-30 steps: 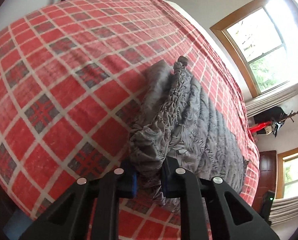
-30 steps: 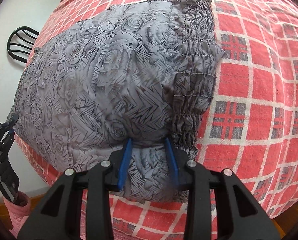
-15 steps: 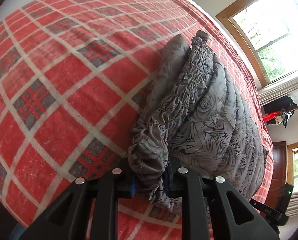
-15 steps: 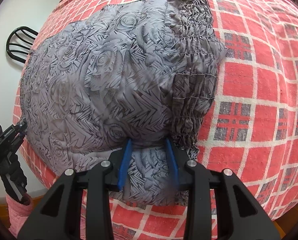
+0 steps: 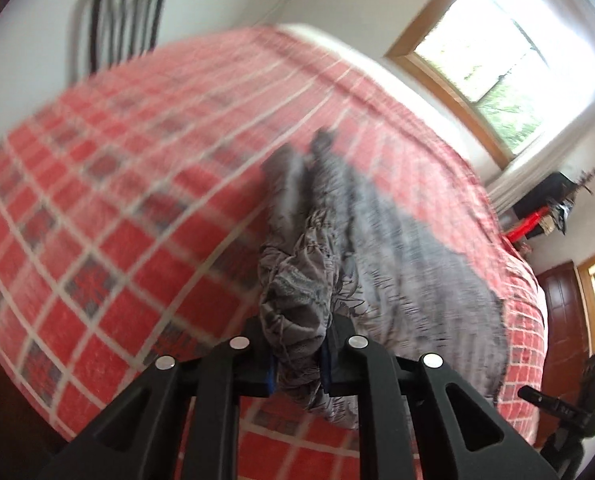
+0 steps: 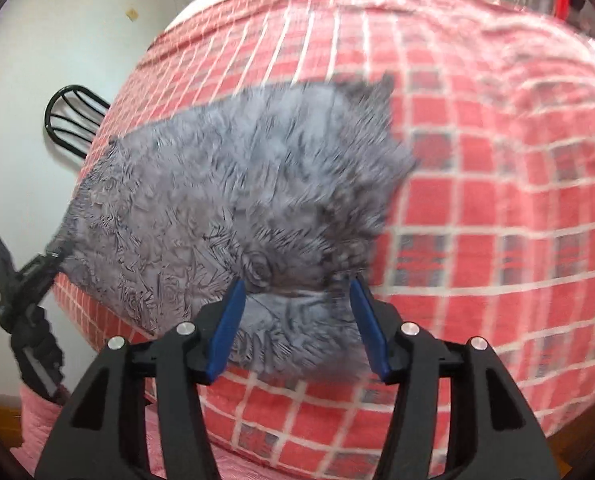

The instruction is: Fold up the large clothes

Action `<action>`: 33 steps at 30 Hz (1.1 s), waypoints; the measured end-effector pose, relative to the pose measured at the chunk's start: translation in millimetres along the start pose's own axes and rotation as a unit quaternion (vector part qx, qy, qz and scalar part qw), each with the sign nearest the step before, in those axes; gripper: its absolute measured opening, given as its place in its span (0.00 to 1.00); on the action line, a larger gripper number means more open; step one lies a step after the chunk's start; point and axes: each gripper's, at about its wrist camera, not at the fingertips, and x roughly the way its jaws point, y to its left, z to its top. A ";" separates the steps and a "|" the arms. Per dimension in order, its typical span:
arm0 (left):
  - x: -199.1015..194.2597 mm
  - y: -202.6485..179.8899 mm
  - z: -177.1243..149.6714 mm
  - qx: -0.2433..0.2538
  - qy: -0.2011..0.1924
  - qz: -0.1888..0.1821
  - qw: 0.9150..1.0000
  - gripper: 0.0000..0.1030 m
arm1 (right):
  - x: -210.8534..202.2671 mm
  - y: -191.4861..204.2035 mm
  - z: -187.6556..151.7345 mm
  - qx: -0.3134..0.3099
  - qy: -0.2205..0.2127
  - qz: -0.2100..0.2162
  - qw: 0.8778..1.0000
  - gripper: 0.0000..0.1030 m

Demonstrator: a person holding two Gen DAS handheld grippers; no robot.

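The left gripper (image 5: 297, 354) is clenching the grey garment's (image 5: 397, 248) gathered edge, which is stretching toward upper frame, while the right gripper (image 6: 295, 328), jaws just widening, is releasing the fabric still lying between them.

Motion blur covers most of both views. In the left wrist view, the far part of the grey garment (image 5: 397, 240) is smeared; its printed pattern is legible only near the left gripper (image 5: 299, 354), whose pads are largely hidden by the gathered fabric clamped between them. The checks of the red plaid bedspread (image 5: 117, 200) are blurred, and its near edge is hidden behind the gripper body. The chair (image 5: 125, 12) is soft and cut off by the bed. In the right wrist view, the garment's far edge (image 6: 369, 120) is streaked, so the elastic band cannot be made out. The right gripper (image 6: 295, 330) hides the fabric's near hem; whether the pads touch the cloth cannot be told. The objects at the top right corner are too blurred to identify.
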 end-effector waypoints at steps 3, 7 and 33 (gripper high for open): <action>-25.6 -43.9 6.3 0.055 -0.032 -0.016 0.998 0.14 | -21.0 -7.2 -5.2 0.006 -0.010 -0.005 1.000 0.53; -50.3 -111.7 6.4 0.140 -0.055 -0.049 0.987 0.14 | -42.7 -17.7 -11.5 0.022 -0.020 -0.013 0.999 0.53; 99.6 -254.8 -127.7 0.337 0.153 -0.133 0.919 0.16 | -17.5 -48.0 -13.5 0.068 0.010 -0.025 0.997 0.53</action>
